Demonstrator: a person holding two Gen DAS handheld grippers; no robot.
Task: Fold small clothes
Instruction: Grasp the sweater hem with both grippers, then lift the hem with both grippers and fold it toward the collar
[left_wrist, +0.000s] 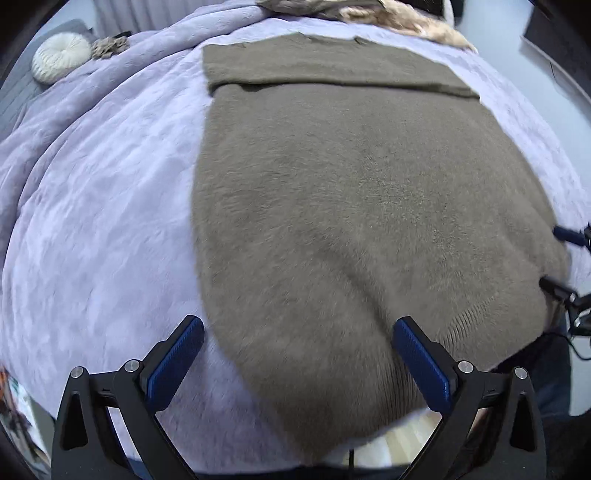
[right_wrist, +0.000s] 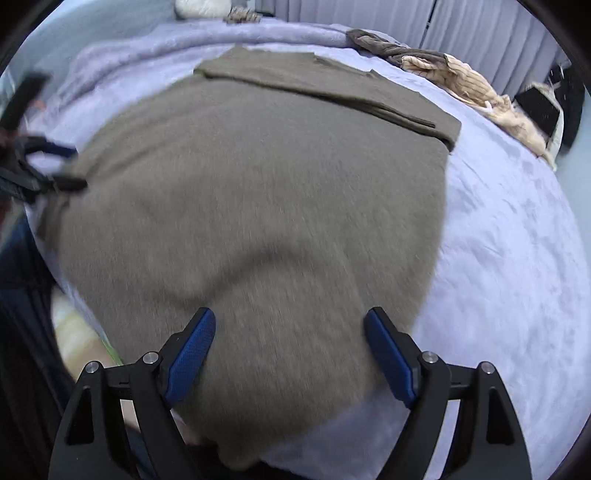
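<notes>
Brown sweater (left_wrist: 351, 206) flat on lavender blanket (left_wrist: 103, 192), sleeve folded across at 12 o'clock; left gripper (left_wrist: 297, 334) spread over near-left hem, right gripper (right_wrist: 290, 325) spread over near-right hem, nothing pinched

Sweater (left_wrist: 351, 206): taupe fuzzy knit, matt, ribbed hem. Bed cover (left_wrist: 103, 192): lilac plush fleece, soft crushed sheen. Left gripper (left_wrist: 297, 341) and right gripper (right_wrist: 290, 330): matt black plastic frames, blue textured rubbery pads (right_wrist: 192, 354), shiny metal pins. Cream ribbed-knit garment (right_wrist: 476, 92). Floor (left_wrist: 410, 430): pale wood.
</notes>
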